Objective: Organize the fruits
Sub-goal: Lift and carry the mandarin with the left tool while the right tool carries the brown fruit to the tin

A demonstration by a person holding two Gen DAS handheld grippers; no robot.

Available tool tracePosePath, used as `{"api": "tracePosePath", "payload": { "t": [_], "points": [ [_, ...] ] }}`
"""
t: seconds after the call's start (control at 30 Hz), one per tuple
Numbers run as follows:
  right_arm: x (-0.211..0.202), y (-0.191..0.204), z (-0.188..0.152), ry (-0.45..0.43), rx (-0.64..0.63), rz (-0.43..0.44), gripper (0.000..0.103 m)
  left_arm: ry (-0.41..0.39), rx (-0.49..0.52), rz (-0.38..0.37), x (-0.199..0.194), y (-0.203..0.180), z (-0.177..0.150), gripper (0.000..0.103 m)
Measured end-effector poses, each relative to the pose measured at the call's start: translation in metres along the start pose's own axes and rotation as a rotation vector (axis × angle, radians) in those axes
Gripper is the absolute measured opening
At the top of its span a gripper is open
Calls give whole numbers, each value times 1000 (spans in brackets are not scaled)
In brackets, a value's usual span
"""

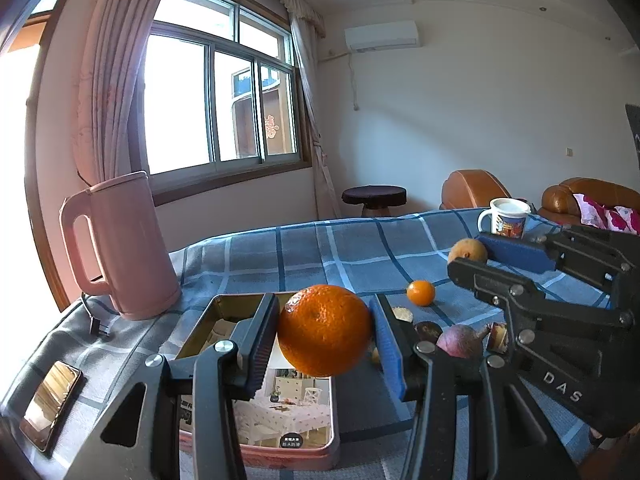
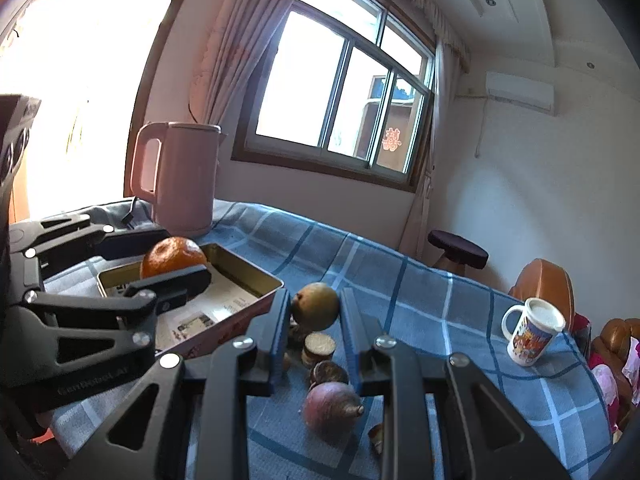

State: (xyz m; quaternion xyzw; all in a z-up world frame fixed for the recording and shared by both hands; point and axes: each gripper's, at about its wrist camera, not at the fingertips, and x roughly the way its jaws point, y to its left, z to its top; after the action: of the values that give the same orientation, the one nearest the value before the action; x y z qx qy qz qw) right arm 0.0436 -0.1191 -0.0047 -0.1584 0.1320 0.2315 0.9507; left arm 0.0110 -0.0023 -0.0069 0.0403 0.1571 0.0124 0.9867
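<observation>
Left wrist view: you are holding the left gripper (image 1: pixel 326 336) with its pads pressing both sides of a large orange (image 1: pixel 325 330), which is hanging above the open tin box (image 1: pixel 240 308). The tin is sitting on the blue plaid tablecloth (image 1: pixel 304 252); a printed sheet is showing on its floor. At 9 o'clock from the orange the pink kettle (image 1: pixel 120 244) is standing upright on the cloth, and at 8 o'clock a phone (image 1: pixel 50 404) is lying flat near the table edge. At 2 o'clock from the orange a small mandarin (image 1: pixel 421 292) is resting on the cloth, apart from everything else. Your right gripper (image 1: pixel 480 250) is entering from 3 o'clock, its blue pad just beside a brownish round fruit (image 1: pixel 467 251). Below it a purple fruit (image 1: pixel 460 340) and a few cut pieces are lying close together. A white mug (image 1: pixel 506 218) is standing at the far edge, at 1 o'clock.

Right wrist view: you are holding the right gripper (image 2: pixel 315 312) with its fingers set narrow around the brownish round fruit (image 2: pixel 315 306); whether the pads are actually touching it, you cannot tell from here. Toward 6 o'clock from that fruit, a cut piece (image 2: pixel 318 348), a dark half shell (image 2: pixel 329 374) and the purple fruit (image 2: pixel 330 408) are lying in a rough line on the cloth. At 10 o'clock the left gripper (image 2: pixel 176 264) is gripping the large orange (image 2: pixel 173 257) over the tin box (image 2: pixel 248 276). The mug (image 2: pixel 534 332) is standing at 3 o'clock.
</observation>
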Motion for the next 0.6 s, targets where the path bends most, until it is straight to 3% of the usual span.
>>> {"api": "tracePosePath", "payload": {
  "t": [0.6],
  "points": [
    [24,6,37,-9,-41,34,27,41,-7,44,20,26,7,49]
  ]
}}
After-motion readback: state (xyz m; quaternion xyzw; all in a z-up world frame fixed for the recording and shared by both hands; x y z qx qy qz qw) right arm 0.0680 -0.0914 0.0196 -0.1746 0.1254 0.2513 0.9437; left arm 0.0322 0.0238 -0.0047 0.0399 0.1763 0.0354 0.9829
